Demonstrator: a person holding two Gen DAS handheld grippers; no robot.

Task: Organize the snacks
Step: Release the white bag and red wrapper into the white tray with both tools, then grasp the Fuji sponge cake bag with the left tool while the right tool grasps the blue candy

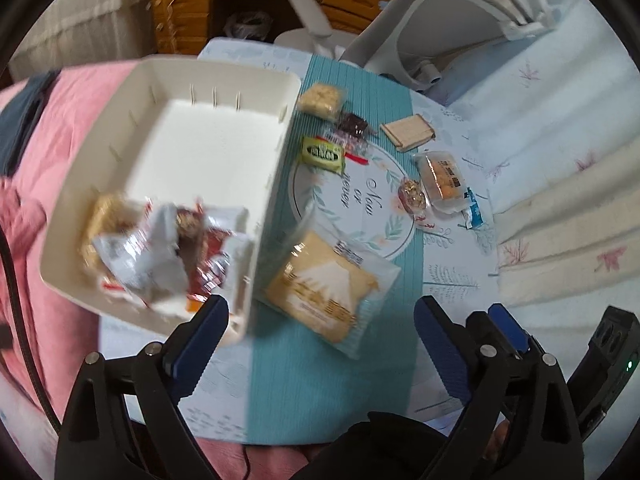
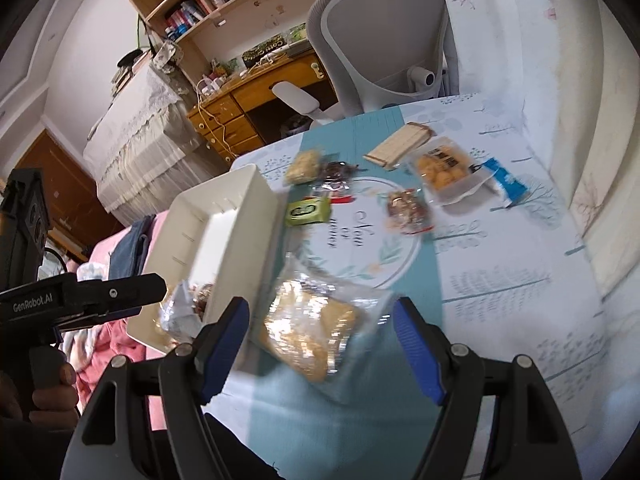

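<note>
Both tongs stand spread with nothing pinched: the left tongs [image 1: 320, 320] hover by the near corner of the white bin [image 1: 276, 160], the right tongs [image 2: 320, 334] over a large clear-wrapped cake [image 2: 308, 332] lying on the bench [image 2: 500, 280] just beside the bin. Several wrapped snacks [image 1: 160, 252] sit heaped in the bin's near end. A green packet [image 1: 324, 155], wafer [image 1: 408, 131] and orange-filled pack [image 1: 440, 176] lie scattered on the teal runner [image 1: 312, 380].

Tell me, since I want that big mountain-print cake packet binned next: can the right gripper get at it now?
Probably yes. The right gripper is open, with the cake packet lying loose between its fingers on the teal mat; only the white bin wall stands close on one side.
</note>
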